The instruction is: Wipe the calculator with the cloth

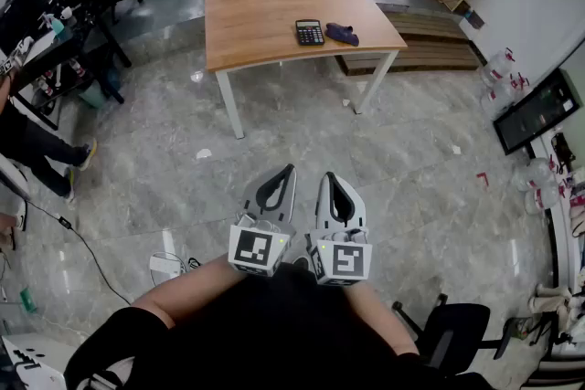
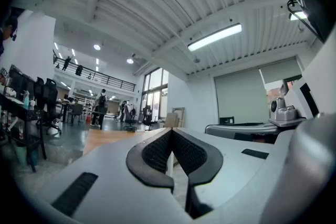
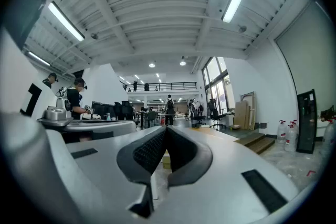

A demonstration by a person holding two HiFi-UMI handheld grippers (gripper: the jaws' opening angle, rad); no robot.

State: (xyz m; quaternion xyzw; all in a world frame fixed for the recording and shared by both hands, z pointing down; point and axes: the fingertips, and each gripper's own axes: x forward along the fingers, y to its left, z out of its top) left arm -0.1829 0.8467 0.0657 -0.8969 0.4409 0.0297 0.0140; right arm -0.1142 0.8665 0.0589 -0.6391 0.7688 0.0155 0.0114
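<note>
Evidently the wiping is not yet begun; the left gripper (image 1: 289, 171) and the right gripper (image 1: 327, 178) sit side by side close to the person's body, pointing level above the floor, each with its jaws pressed together on nothing; that looks like a resting pose for the approach. The calculator (image 1: 310, 32) lies near the front edge of the wooden table (image 1: 256, 5), well ahead; the cloth (image 1: 343, 34) lies just beside it, probably so it can be taken first.
</note>
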